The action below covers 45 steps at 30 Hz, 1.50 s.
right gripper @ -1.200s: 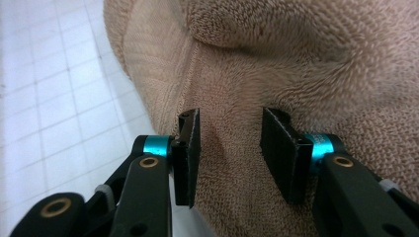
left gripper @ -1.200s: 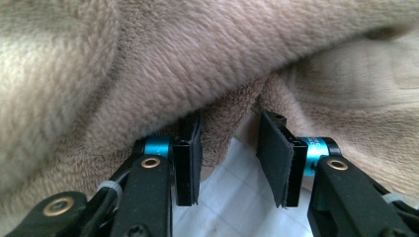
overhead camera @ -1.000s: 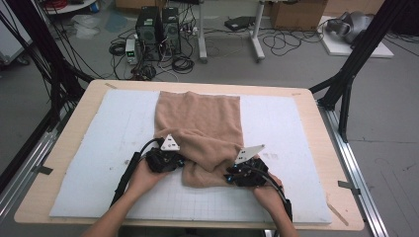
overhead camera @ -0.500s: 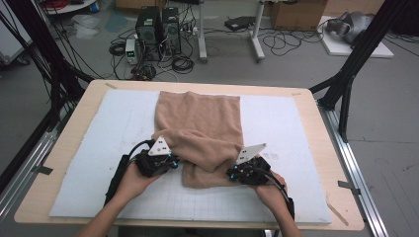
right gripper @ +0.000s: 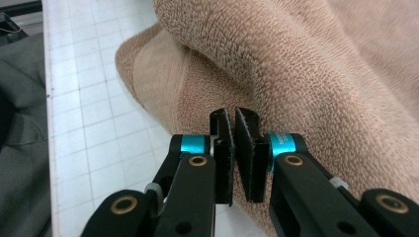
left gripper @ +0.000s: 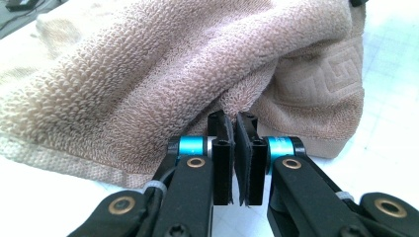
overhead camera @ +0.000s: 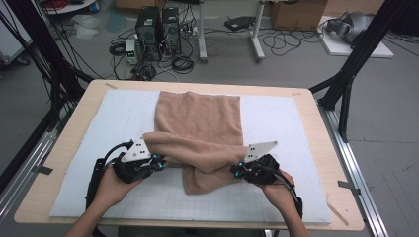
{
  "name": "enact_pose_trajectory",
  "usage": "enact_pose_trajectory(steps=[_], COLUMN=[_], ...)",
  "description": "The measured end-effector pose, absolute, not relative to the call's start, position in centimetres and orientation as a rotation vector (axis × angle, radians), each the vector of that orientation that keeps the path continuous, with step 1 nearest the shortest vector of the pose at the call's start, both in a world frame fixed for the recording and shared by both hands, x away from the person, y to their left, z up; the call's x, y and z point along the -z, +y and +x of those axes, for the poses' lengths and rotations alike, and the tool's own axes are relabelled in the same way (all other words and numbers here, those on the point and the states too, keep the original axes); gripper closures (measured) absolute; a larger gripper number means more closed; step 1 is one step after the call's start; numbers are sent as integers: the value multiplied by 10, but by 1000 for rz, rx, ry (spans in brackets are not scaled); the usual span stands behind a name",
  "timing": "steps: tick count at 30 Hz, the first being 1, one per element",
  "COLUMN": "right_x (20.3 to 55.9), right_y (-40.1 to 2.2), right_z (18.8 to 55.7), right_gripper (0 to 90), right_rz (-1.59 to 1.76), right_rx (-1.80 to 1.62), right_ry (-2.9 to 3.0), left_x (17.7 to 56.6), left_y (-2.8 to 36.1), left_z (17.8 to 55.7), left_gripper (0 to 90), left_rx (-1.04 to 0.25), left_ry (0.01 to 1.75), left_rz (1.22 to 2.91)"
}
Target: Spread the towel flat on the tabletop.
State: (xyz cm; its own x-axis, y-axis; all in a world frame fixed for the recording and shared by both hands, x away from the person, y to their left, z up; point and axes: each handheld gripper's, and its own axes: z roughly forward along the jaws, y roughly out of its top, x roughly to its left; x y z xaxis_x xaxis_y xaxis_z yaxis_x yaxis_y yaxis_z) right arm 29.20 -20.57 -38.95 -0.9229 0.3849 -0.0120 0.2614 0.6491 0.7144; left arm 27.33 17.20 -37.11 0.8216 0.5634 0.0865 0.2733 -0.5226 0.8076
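A tan terry towel lies lengthwise on a white gridded mat. Its near part is doubled over and raised off the mat. My left gripper is shut on the fold's left edge, and my right gripper is shut on its right edge. The fold hangs stretched between them, and a lower layer rests on the mat toward me. The left gripper view has the towel pinched between the closed pads of the left gripper. In the right gripper view the right gripper pinches a thick roll of towel.
The mat covers most of a wooden table. Black frame struts rise at the table's left and right sides. Computer towers and cables sit on the floor beyond the far edge.
Both hands have risen with the towel's near fold. The left gripper has moved to the left, so the fold is now drawn out wider between the two grippers.
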Motion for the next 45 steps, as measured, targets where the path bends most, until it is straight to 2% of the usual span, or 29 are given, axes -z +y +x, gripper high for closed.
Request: enact_pose_trajectory(steps=[11, 15, 21, 27, 31, 34, 37, 45], right_x=[355, 350, 367, 391, 404, 406, 400, 380], right_y=[-220, -226, -219, -217, -216, -216, -218, -228], right_z=[295, 305, 335, 370, 385, 386, 381, 349], right_gripper=[860, 860, 859, 858, 851, 812, 761, 691], right_rz=[514, 551, 647, 795, 865, 884, 868, 777], right_rx=[-1131, -1148, -1085, -1078, -1078, -1080, -1119, -1208], right_ry=[2615, 2590, 2608, 2616, 2626, 2620, 2602, 2553], left_x=[341, 342, 364, 394, 410, 408, 400, 373], left_y=[186, 187, 174, 169, 169, 170, 175, 180], left_z=[271, 282, 320, 367, 384, 383, 378, 345], left_gripper=[858, 858, 858, 858, 856, 840, 788, 710], left_rx=[-478, -486, -484, -442, -405, -408, -409, -447], left_ry=[611, 639, 719, 881, 962, 957, 949, 815], left_rz=[2066, 2067, 2091, 2081, 2092, 2083, 2050, 2021])
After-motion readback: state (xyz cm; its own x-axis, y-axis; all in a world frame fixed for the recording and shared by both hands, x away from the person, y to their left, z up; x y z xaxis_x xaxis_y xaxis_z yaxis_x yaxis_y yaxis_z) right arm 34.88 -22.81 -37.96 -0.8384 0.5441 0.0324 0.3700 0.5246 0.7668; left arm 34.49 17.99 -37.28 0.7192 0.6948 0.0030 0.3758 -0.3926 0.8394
